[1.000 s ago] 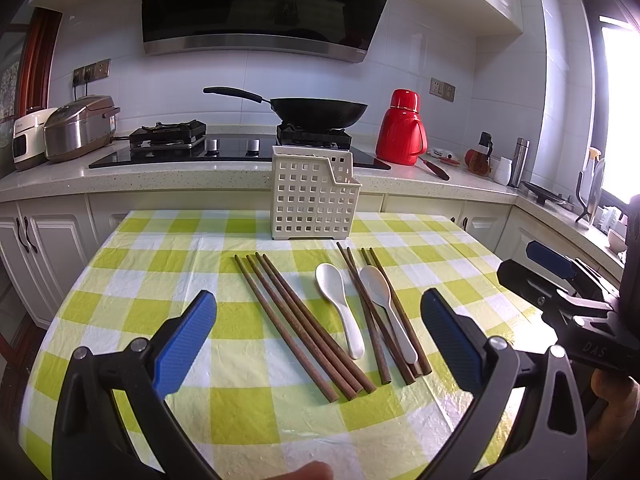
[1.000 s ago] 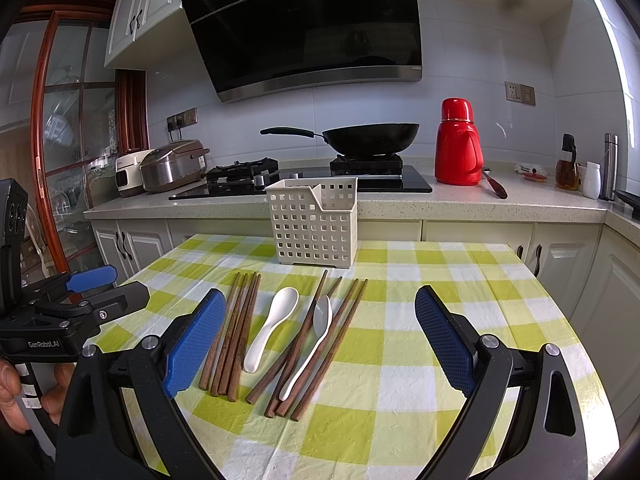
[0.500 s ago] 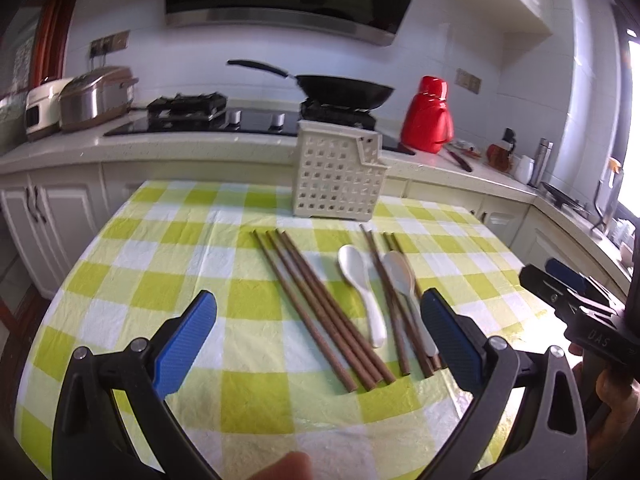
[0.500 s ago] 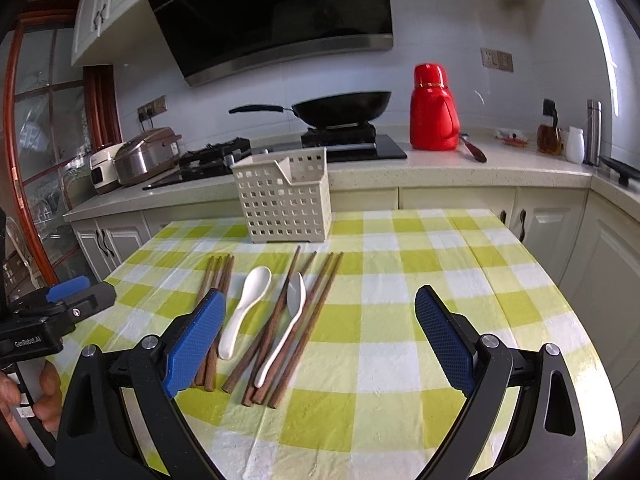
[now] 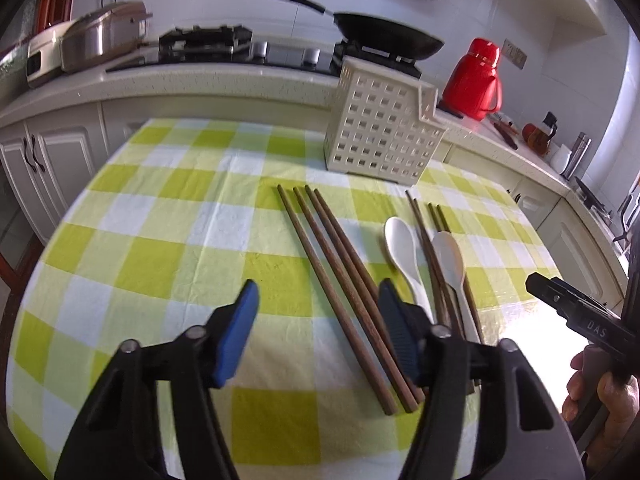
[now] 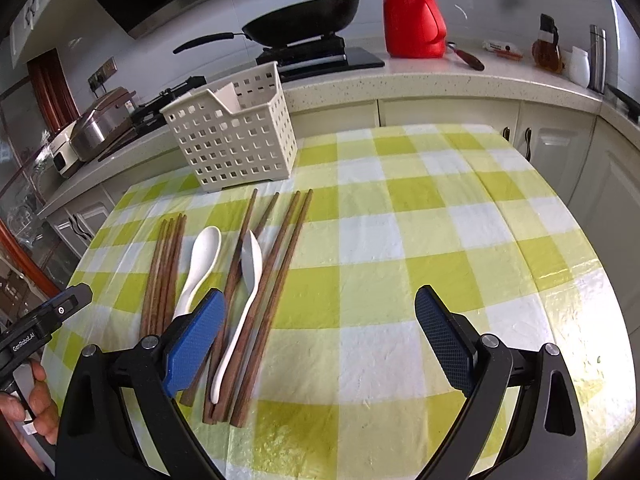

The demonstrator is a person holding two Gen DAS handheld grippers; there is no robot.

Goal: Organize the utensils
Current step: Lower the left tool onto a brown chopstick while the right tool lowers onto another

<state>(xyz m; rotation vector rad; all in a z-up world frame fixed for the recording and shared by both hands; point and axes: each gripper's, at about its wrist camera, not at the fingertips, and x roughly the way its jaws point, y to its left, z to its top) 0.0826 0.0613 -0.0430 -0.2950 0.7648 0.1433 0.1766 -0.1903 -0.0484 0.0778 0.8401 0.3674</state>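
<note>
Several brown chopsticks [image 5: 340, 280] lie in two bunches on the checked tablecloth, with two white spoons [image 5: 404, 252] between and on them. A white perforated utensil basket [image 5: 380, 128] stands behind them. My left gripper [image 5: 316, 332] is open and empty, low over the near ends of the left bunch. My right gripper [image 6: 320, 340] is open and empty, its left finger over the near ends of the right bunch [image 6: 272, 280] and the spoon [image 6: 248, 280] lying on it. The basket also shows in the right wrist view [image 6: 236, 136].
The green and white checked table [image 6: 440, 240] stands in front of a kitchen counter. On the counter are a black wok [image 6: 304, 20] on a stove, a red thermos [image 6: 412, 12], a rice cooker [image 5: 100, 36] and small bottles [image 6: 548, 48].
Both grippers have moved forward and down toward the utensils. The left gripper's jaws have narrowed but stay open. Nothing on the table has moved.
</note>
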